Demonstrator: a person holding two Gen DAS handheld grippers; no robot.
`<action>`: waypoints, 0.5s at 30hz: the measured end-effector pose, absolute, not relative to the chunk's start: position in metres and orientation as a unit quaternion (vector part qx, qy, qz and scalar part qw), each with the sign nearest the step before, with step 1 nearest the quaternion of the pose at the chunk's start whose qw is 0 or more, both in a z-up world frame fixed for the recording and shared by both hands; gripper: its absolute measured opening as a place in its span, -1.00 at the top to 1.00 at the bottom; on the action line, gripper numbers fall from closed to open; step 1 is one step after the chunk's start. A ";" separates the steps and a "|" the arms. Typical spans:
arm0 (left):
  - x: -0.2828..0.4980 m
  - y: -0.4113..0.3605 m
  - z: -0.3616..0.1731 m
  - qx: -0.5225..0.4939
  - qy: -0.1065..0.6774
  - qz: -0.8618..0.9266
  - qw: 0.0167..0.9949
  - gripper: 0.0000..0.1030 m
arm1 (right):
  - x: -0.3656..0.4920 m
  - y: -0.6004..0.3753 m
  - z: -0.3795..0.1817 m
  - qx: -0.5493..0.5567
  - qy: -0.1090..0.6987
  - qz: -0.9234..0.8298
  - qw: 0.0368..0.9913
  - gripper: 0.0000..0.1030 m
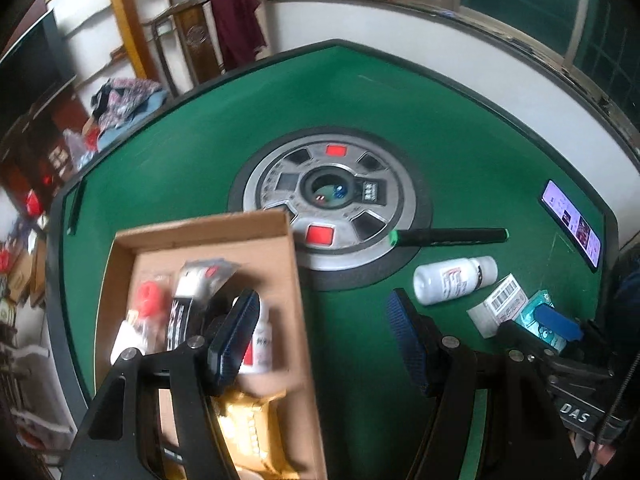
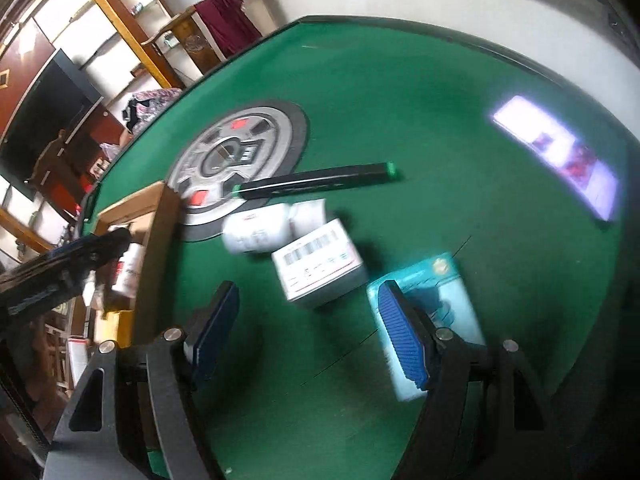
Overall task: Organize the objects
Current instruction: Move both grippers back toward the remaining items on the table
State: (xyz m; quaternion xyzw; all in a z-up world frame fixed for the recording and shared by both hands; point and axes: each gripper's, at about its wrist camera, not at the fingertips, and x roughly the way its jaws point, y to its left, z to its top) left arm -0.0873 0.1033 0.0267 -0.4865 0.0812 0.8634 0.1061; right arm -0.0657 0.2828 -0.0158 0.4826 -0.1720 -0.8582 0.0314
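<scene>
Green felt covers the desk (image 1: 460,120), a dark-rimmed gaming table with a round grey control hub (image 1: 336,196) at its centre carrying two red buttons. Behind it stand white walls, a window with dark panes, wooden shelving and a chair draped with a maroon cloth (image 1: 238,24).

A cardboard box (image 1: 280,240) sits at the desk's left side, holding a red-capped item, a black-and-silver packet, a white bottle with a red label and something gold. On the felt to the right lie a black pen with green ends (image 1: 450,237), a white bottle (image 1: 454,280) on its side, a white carton with a barcode (image 1: 502,304) and a teal box (image 2: 432,300). A lit phone (image 1: 572,224) rests near the right edge.

The left gripper (image 1: 324,332) hovers over the box's right wall, jaws spread wide, empty. The right gripper (image 2: 308,332), lettered "DAS", is also wide open and empty, one finger over the teal box. Label text is too blurred to read.
</scene>
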 end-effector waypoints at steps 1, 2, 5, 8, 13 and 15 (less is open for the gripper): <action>-0.088 0.105 0.027 -0.486 0.083 0.863 0.107 -0.18 | -0.068 0.284 -0.019 0.482 -0.168 -0.859 0.031 -0.38; -0.090 0.107 0.027 -0.487 0.086 0.862 0.110 -0.18 | -0.069 0.285 -0.020 0.483 -0.165 -0.859 0.030 -0.38; -0.093 0.110 0.024 -0.495 0.082 0.856 0.123 -0.18 | -0.072 0.289 -0.027 0.489 -0.162 -0.857 0.024 -0.38; -0.095 0.113 0.023 -0.499 0.075 0.853 0.132 -0.18 | -0.075 0.290 -0.028 0.489 -0.162 -0.857 0.026 -0.41; -0.102 0.121 0.024 -0.499 0.071 0.851 0.149 -0.18 | -0.088 0.282 -0.030 0.487 -0.160 -0.857 0.051 -0.43; -0.107 0.125 0.023 -0.504 0.071 0.847 0.152 -0.18 | -0.087 0.278 -0.032 0.486 -0.154 -0.859 0.044 -0.43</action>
